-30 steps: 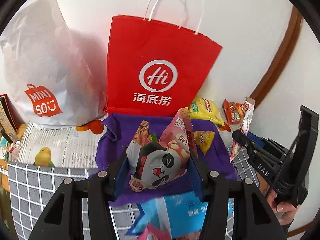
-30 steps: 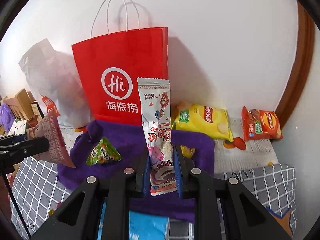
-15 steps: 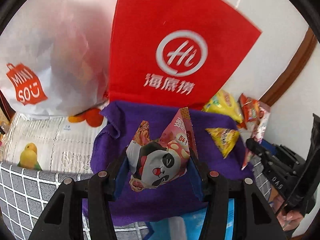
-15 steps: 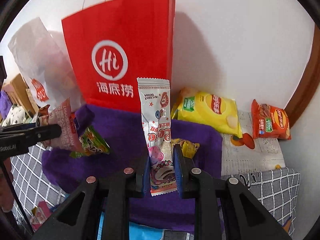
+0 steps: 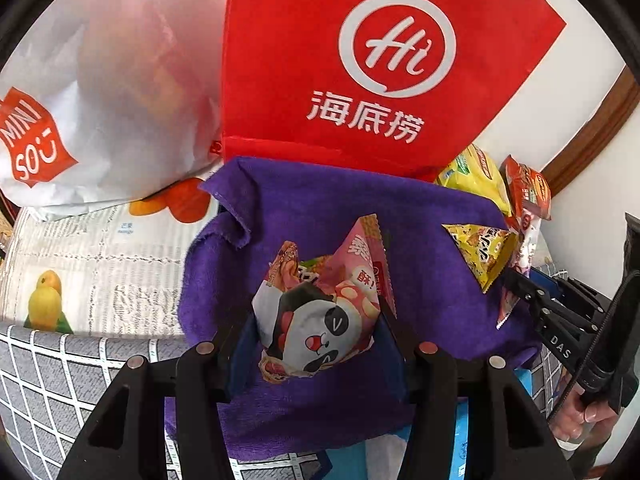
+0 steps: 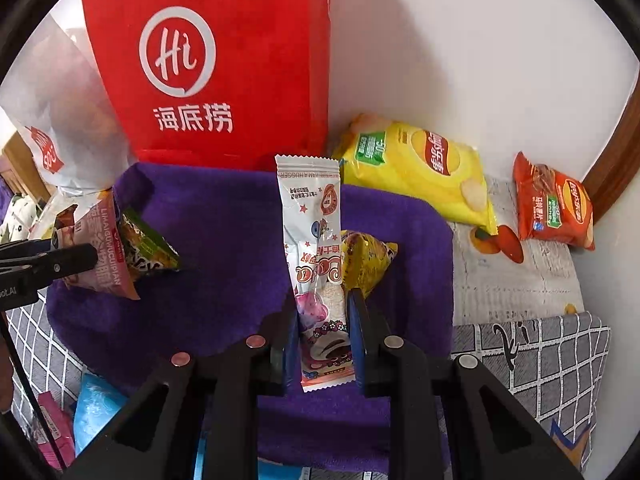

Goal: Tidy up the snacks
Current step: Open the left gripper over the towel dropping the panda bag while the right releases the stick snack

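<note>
My left gripper (image 5: 316, 344) is shut on a pink panda snack bag (image 5: 320, 312), held low over the purple cloth (image 5: 320, 200). Seen from the right wrist, that same panda snack bag (image 6: 100, 256) hangs at the left edge over a green triangular packet (image 6: 150, 246). My right gripper (image 6: 322, 344) is shut on a long white wafer stick packet (image 6: 316, 264) that stands upright over the purple cloth (image 6: 224, 240). A yellow triangular packet (image 5: 482, 250) lies on the cloth just behind the stick; from the right wrist the same yellow triangular packet (image 6: 366, 260) shows too.
A red paper bag (image 5: 360, 60) and a white plastic shopping bag (image 5: 108, 92) stand behind the cloth against the wall. A yellow chip bag (image 6: 416, 172) and an orange chip bag (image 6: 554, 204) lie at the right. Blue and pink packets (image 6: 94, 412) sit at the near edge.
Both grippers have come down and forward towards the purple cloth, each keeping its packet. The red bag now fills more of both views.
</note>
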Motion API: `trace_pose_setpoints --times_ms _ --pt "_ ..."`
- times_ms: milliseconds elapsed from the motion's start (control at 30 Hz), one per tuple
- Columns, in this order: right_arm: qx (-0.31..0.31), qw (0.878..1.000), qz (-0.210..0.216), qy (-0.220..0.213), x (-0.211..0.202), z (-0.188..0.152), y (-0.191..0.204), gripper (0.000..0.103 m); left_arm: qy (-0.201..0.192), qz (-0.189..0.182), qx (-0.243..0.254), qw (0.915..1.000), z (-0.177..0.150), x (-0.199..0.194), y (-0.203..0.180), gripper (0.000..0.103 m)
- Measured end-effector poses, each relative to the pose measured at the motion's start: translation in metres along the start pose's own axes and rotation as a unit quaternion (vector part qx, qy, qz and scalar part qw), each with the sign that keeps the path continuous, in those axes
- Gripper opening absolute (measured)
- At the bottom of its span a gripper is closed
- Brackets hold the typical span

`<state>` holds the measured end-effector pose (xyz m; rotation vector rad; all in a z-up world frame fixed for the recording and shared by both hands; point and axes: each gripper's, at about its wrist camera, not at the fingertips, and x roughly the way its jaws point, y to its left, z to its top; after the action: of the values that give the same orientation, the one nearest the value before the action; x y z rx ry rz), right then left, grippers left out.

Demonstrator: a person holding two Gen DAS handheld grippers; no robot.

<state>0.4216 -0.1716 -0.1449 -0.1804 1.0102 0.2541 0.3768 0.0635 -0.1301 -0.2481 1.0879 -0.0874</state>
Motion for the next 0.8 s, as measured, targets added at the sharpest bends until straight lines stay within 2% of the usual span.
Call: trace_pose_setpoints --times_ms 233,300,367,500,567,700,800 --pt "0.000 1.000 -0.002 0.006 0.008 -0.002 -0.001 0.025 0.015 -0.014 0.000 0.9998 -0.001 0.012 -0.006 0.053" --pt "-0.001 1.000 -0.005 0.005 0.007 -0.001 0.000 0.030 0.014 -0.016 0.000 0.9998 -0.001 0.012 -0.007 0.053" --pt "-0.004 1.000 -0.008 -0.002 0.005 -0.001 0.001 0.040 0.015 -0.017 0.001 0.9997 -0.001 0.012 -0.007 0.053" --pt "-0.003 1.000 -0.003 -0.019 -0.003 0.001 0.001 0.046 0.015 -0.019 0.004 0.9997 -0.002 0.011 -0.007 0.053" --pt "-0.001 1.000 0.000 -0.026 -0.008 0.002 0.001 0.055 0.016 -0.020 0.006 0.9997 -0.002 0.011 -0.008 0.053" --pt "0.000 0.999 -0.007 -0.046 -0.018 0.003 0.002 0.067 0.020 -0.008 0.010 0.9997 0.001 0.012 -0.012 0.066" --pt "0.005 0.998 -0.016 -0.056 -0.024 0.005 0.002 0.069 0.017 -0.003 0.018 0.9997 0.001 0.006 -0.015 0.067"
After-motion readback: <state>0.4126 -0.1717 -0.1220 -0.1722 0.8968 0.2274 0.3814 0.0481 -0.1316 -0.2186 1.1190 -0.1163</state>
